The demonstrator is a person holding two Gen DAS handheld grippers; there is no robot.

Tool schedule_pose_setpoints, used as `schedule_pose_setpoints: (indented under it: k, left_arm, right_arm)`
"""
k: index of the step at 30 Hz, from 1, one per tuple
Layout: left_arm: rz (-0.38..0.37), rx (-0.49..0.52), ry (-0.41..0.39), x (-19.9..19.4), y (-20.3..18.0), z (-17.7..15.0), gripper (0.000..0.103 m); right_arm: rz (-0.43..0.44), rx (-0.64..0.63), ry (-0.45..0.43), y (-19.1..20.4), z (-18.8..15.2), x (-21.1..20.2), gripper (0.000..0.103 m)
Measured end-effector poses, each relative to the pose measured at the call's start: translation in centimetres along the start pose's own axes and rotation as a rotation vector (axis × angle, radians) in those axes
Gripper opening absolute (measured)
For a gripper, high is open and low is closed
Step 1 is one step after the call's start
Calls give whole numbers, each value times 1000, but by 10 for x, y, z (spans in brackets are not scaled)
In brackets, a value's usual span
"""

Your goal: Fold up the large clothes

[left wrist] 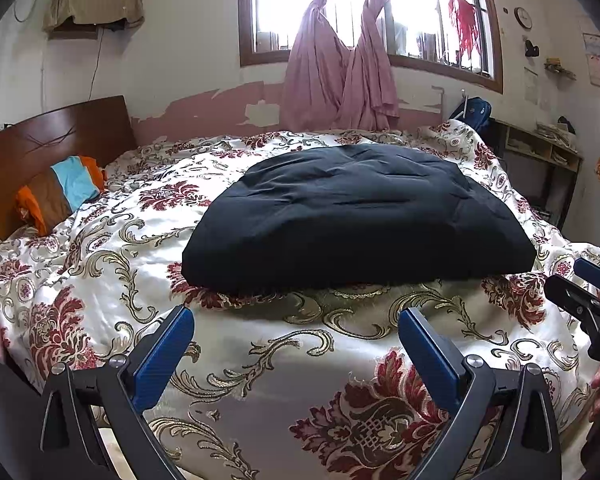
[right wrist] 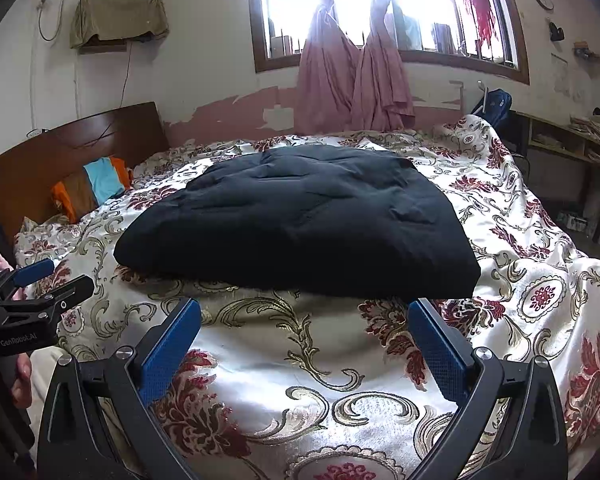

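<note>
We see the folded black garment (left wrist: 356, 216) mid-frame on the bed (left wrist: 300, 360); its near edge lies beyond our left gripper (left wrist: 296, 316) and right gripper (right wrist: 304, 308), jaws wide apart, empty.

Black hand-held gripper (left wrist: 296, 312), blue ribbed pads (left wrist: 164, 360), silver screws

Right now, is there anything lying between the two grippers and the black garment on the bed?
Nothing visible: only bare floral bedspread separates the open left gripper and open right gripper from the black garment.
</note>
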State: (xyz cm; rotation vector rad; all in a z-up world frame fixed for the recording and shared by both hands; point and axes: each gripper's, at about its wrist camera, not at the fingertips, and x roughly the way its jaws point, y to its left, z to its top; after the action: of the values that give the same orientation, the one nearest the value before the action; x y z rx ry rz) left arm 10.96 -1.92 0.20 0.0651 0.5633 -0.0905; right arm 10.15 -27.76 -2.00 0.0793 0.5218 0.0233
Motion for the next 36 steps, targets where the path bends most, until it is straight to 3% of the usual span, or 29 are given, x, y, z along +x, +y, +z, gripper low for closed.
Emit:
schedule_pose_setpoints:
  k: [36]
  left_arm:
    - [-1, 4, -6, 1, 1, 1, 103]
  right_arm:
    - [-2, 8, -3, 2, -1, 1, 101]
